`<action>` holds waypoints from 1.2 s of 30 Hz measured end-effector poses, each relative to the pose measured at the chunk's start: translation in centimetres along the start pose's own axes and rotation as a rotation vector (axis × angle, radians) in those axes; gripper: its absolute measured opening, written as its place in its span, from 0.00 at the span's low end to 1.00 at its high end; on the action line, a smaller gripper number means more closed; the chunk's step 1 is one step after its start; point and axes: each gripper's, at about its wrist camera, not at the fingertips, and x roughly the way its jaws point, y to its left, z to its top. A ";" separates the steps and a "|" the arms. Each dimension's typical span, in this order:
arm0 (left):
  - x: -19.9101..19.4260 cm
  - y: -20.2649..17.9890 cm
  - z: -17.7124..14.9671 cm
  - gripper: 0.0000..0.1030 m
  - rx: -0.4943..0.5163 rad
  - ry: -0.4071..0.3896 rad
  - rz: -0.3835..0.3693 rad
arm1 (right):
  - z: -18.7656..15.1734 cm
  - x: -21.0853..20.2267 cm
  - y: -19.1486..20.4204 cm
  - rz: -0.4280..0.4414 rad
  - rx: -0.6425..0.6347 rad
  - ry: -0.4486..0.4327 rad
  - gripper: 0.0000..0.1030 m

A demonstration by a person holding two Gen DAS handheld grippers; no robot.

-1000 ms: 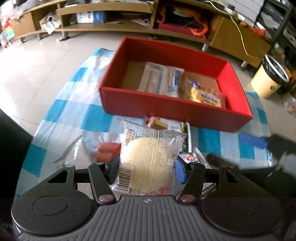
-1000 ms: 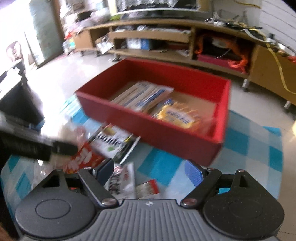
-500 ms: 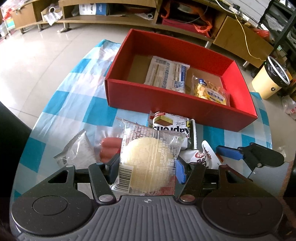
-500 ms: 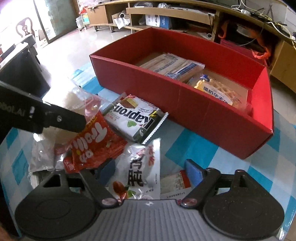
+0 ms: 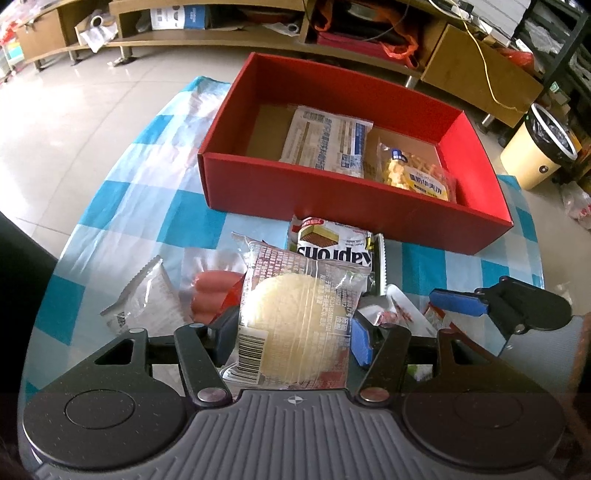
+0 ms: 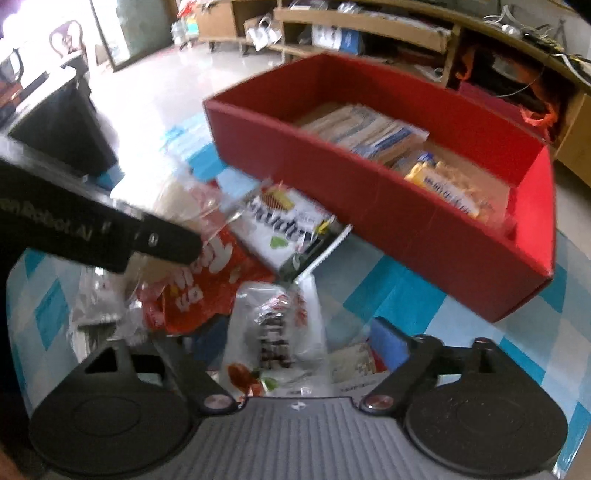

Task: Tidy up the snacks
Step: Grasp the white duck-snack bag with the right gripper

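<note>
My left gripper (image 5: 293, 334) is shut on a clear packet with a round pale cake (image 5: 295, 317), held above the snack pile. In front stands the red box (image 5: 332, 199), which holds a white-blue packet (image 5: 328, 140) and a yellow waffle packet (image 5: 417, 177). My right gripper (image 6: 295, 343) points down at the pile. Its jaws are opening, and a white packet with red print (image 6: 277, 332) lies between them, untouched by the pads. A Kapron wafer pack (image 6: 291, 225) and a red gummy bag (image 6: 207, 284) lie just beyond.
Sausages (image 5: 212, 291) and a clear packet (image 5: 147, 299) lie left of the pile on the blue-white checked cloth (image 5: 140, 206). The round table's edge curves close by on both sides. A bin (image 5: 543, 147) and low wooden shelves (image 5: 221, 33) stand on the floor beyond.
My right gripper dropped toward the pile and now straddles the white packet; its jaws narrowed, then widened. It has come into the left wrist view at the right. The left gripper still holds the cake.
</note>
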 end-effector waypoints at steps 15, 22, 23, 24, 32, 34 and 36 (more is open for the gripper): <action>0.2 -0.2 -0.2 0.68 0.002 0.010 -0.003 | -0.3 -0.5 -1.9 0.033 0.072 -0.025 0.42; 0.3 -0.3 -0.1 0.68 0.003 0.012 -0.009 | -0.3 -0.7 -3.5 0.067 0.138 -0.018 0.34; 0.3 -0.3 -0.1 0.68 0.002 0.012 -0.010 | -0.3 -0.7 -3.8 0.076 0.154 -0.018 0.37; 0.3 -0.3 -0.1 0.68 0.002 0.013 -0.010 | -0.3 -0.7 -4.1 0.077 0.166 -0.017 0.47; 0.4 -0.5 -0.1 0.69 0.008 0.015 -0.015 | -0.9 0.0 -2.3 0.026 0.026 -0.004 0.82; 0.3 -0.5 -0.1 0.69 0.010 0.014 -0.017 | -0.9 0.1 -1.7 0.004 -0.009 -0.003 0.83; 0.3 -0.5 -0.1 0.69 0.005 0.014 -0.021 | -0.9 0.0 -1.6 0.002 -0.027 0.003 0.82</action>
